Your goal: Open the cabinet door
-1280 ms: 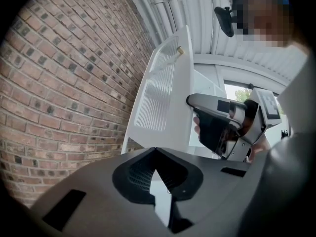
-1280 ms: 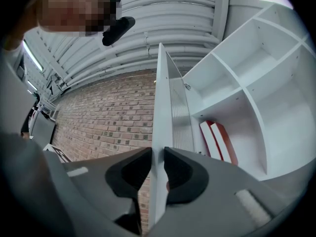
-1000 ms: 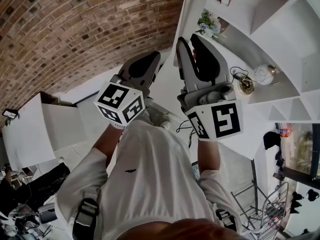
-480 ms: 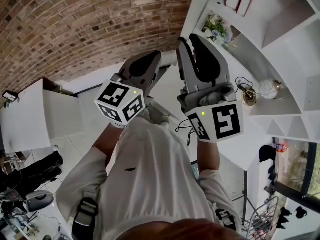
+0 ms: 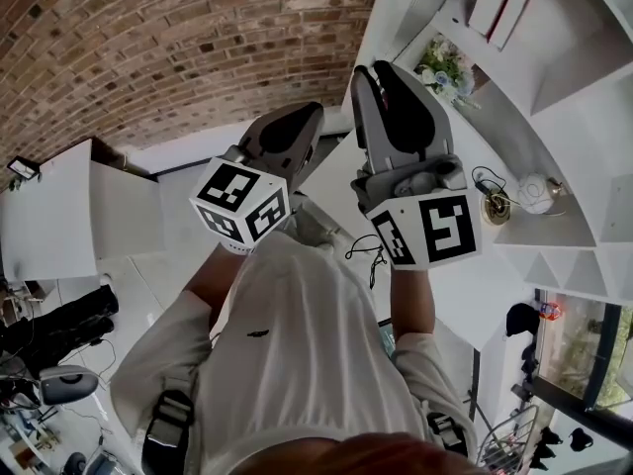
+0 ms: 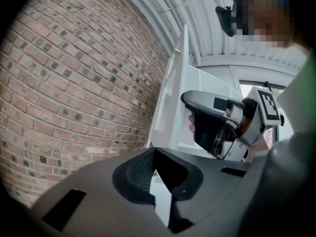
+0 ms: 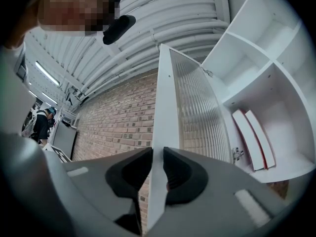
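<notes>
Here the right tongs (image 7: 154, 154) are clenched on the free edge of the cabinet door (image 7: 190, 107), one pad on each face. That white edge runs straight out between the tips and away, so the door's long axis follows the line the tongs point along. The door is seen edge-on and already stands well out from the cabinet. Its ribbed-glass face is turned towards the open shelves (image 7: 256, 68), and a hinge (image 7: 238, 154) shows at the cabinet wall. Its other face looks at the brick wall (image 7: 123, 117).

So the hinge line lies on the shelf side and the grip sits at the far, free edge. The likely call is that any further opening means carrying that edge in an arc towards the brick side.

The left tongs (image 6: 151, 151) sit just beside the right ones, apart from the door. The tips look closed on nothing, though the angle is poor. The right hand is plainly the one on the job.
</notes>
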The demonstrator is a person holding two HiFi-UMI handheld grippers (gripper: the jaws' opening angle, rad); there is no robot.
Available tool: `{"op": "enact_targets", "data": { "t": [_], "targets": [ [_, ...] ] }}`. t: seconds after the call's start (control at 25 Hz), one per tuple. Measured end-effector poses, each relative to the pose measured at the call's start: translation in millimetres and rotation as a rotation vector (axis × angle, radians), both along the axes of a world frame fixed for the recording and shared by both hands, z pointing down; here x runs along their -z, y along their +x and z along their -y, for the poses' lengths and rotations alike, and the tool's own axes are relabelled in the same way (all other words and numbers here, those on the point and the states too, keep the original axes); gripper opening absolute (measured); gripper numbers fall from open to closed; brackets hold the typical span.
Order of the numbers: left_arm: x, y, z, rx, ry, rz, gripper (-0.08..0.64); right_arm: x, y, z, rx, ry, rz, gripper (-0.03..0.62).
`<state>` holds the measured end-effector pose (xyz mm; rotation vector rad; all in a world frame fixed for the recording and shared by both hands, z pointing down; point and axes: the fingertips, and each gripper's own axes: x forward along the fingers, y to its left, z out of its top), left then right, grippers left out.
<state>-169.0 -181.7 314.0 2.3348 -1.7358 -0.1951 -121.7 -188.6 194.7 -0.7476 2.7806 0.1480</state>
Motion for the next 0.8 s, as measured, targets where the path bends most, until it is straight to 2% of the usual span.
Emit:
{"op": "enact_targets", "data": {
  "t": [0.52,0.8],
  "targets": [
    [-2,-20,3,0.024,-0.02,0.0,0.009,1,-32,8,0.045,-0.027,0.012,0.08],
    [-9,-18,2,0.017,-0.037,0.01,0.009,1,-36,6,0.049,0.001,0.011,0.081]
  ]
}}
